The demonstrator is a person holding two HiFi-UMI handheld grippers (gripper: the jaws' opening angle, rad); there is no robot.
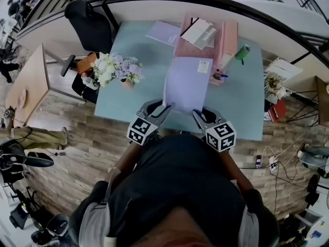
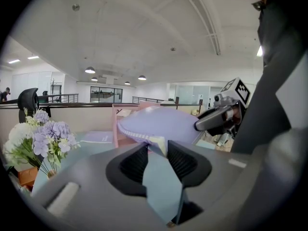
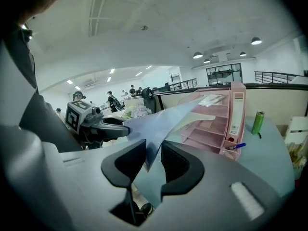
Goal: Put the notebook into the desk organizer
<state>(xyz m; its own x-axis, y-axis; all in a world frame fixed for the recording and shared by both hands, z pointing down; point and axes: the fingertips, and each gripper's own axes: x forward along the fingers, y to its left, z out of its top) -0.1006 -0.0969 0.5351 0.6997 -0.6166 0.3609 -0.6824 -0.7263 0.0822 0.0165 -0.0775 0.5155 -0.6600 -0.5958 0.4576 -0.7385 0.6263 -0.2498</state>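
Observation:
A lavender notebook [image 1: 186, 84] hangs over the near part of the pale blue desk, held by its two near corners. My left gripper [image 1: 165, 108] is shut on the left corner, where the spiral edge [image 2: 144, 137] sits between the pads. My right gripper [image 1: 197, 113] is shut on the right corner, and the cover [image 3: 159, 121] rises from between its jaws. The notebook's far edge reaches toward the pink desk organizer [image 1: 205, 40], which stands at the back of the desk with papers in its trays [image 3: 216, 124]. Each gripper shows in the other's view: the right [image 2: 221, 117] and the left [image 3: 103, 126].
A pot of flowers [image 1: 117, 70] stands at the desk's left edge. A second lavender notebook [image 1: 163, 33] lies at the back left. A green bottle [image 1: 242, 52] and a blue pen [image 3: 238, 146] sit right of the organizer. A black chair [image 1: 90, 22] stands behind the left corner.

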